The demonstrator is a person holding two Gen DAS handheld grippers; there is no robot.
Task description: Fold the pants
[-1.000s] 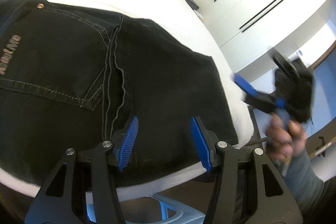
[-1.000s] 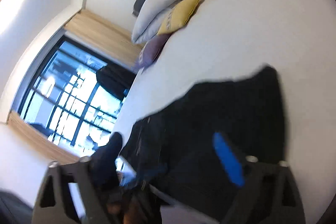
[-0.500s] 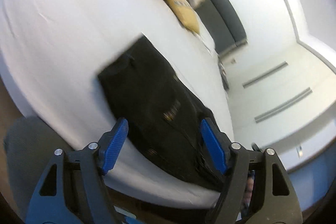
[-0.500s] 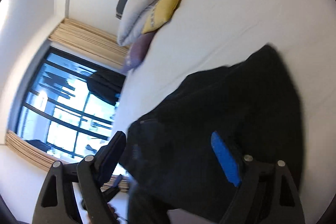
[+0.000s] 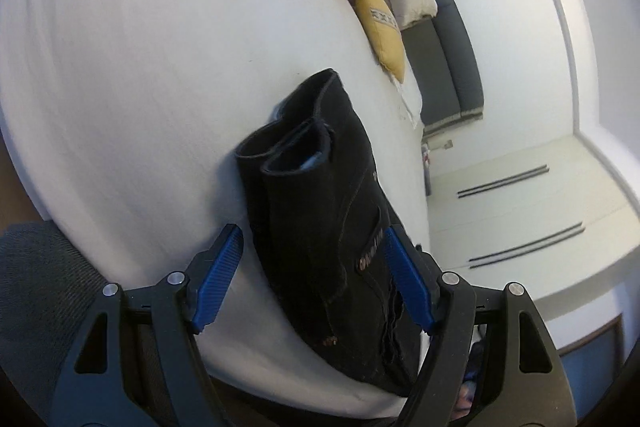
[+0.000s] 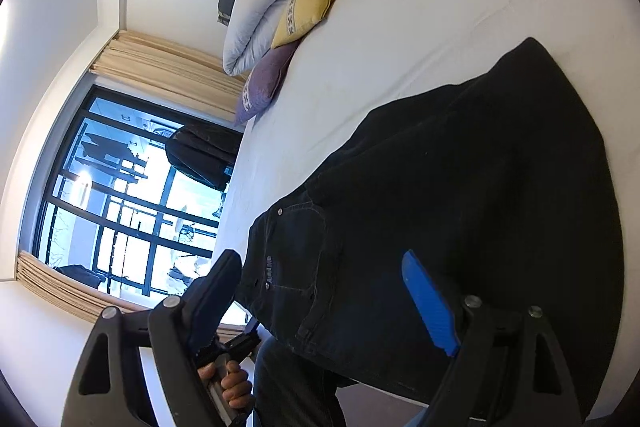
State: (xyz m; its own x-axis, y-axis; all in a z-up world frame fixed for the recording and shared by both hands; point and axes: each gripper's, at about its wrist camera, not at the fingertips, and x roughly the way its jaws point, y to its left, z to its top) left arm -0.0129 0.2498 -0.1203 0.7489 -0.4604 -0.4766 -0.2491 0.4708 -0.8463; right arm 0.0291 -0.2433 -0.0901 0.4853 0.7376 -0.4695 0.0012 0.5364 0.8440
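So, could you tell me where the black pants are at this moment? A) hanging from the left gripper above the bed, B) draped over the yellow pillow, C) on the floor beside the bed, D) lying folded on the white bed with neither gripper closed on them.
D: the black pants lie folded on the white bed, and the left gripper and right gripper both stand open, gripping nothing.

Pants (image 5: 320, 211): black matt denim, stitched seams. Bed (image 5: 140, 67) beneath: smooth white cloth. Tongs (image 5: 316, 283): matt black plastic, ribbed blue pads (image 5: 218, 279), metal rivets.
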